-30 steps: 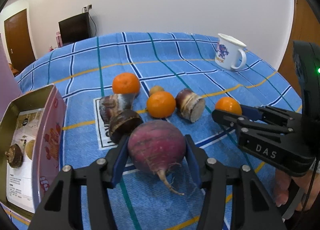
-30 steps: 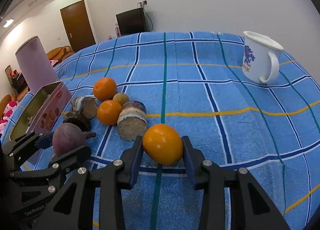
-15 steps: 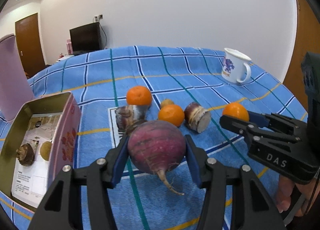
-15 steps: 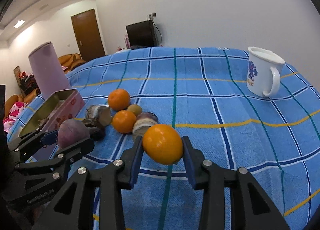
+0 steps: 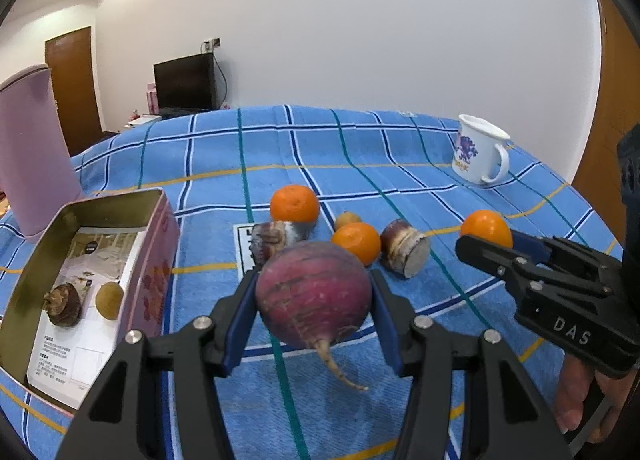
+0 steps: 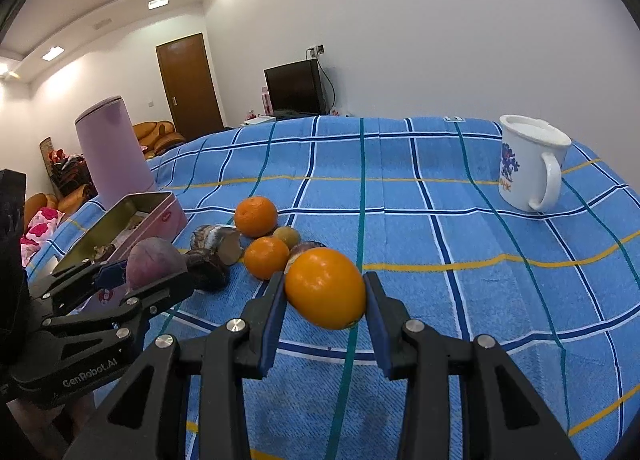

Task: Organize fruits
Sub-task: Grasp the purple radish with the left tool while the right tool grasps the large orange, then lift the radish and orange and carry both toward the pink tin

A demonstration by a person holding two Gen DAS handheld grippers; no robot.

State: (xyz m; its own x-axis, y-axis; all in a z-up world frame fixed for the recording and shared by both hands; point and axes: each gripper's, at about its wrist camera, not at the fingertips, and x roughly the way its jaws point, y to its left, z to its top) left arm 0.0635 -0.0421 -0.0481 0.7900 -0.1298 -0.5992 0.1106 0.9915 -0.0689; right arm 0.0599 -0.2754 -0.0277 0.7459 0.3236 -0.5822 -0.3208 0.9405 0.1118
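Purple radish [image 5: 314,294] and orange [image 6: 325,287] held aloft; tangerines [image 5: 295,203] on cloth.

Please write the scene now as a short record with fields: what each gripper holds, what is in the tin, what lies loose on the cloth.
left gripper: shut on purple radish
right gripper: shut on orange
pink tin: open, holds one brown root piece and one small yellowish fruit
blue checked cloth: two mandarins, one small yellowish fruit, brown root pieces
white mug: upright, far right

Right gripper [image 6: 325,310] fingers [image 6: 273,312] clamp an orange [image 6: 325,287] above tablecloth [image 6: 440,260].
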